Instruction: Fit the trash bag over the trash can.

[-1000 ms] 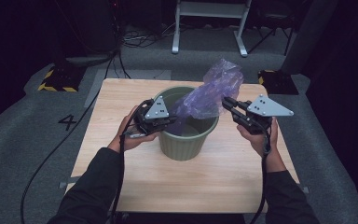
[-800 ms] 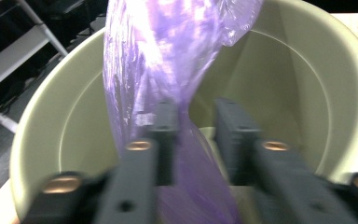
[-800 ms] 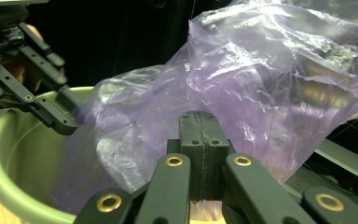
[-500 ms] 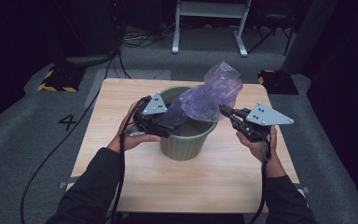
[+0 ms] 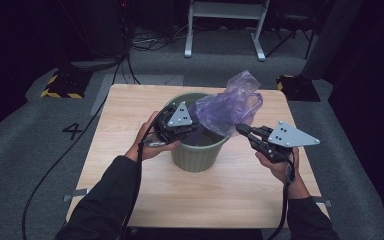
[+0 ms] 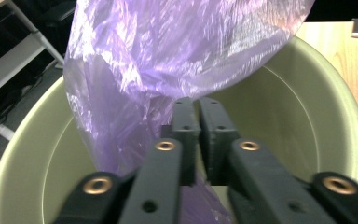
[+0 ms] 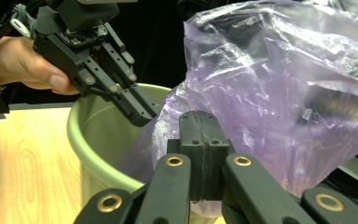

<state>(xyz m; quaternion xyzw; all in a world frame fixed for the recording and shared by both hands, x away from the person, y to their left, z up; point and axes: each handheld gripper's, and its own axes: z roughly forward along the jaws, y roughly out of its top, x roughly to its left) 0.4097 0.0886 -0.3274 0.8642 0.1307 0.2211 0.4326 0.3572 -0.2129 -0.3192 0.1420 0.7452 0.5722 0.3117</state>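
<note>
A pale green bin (image 5: 200, 155) stands in the middle of the wooden table, and a crumpled purple plastic bag (image 5: 230, 107) rises out of its far right side. My left gripper (image 5: 196, 129) reaches over the bin's left rim. Its jaws have just been closing and are now shut on the bag's thin film (image 6: 168, 51) inside the bin (image 6: 289, 121). My right gripper (image 5: 240, 129) is at the bin's right, pointing left, and is shut on the bag's lower edge (image 7: 284, 93). The right gripper view shows the left gripper (image 7: 145, 117) at the rim (image 7: 86, 135).
The wooden table (image 5: 130, 100) has bare room around the bin. On the grey floor beyond are a black-and-yellow block (image 5: 62, 86), a white metal frame (image 5: 225, 30) and loose cables. A number 4 (image 5: 72, 131) is marked left of the table.
The left jaws spread and then closed again at the bag inside the bin. The right gripper slid lower and nearer to the person, drawing the bag's edge with it.
</note>
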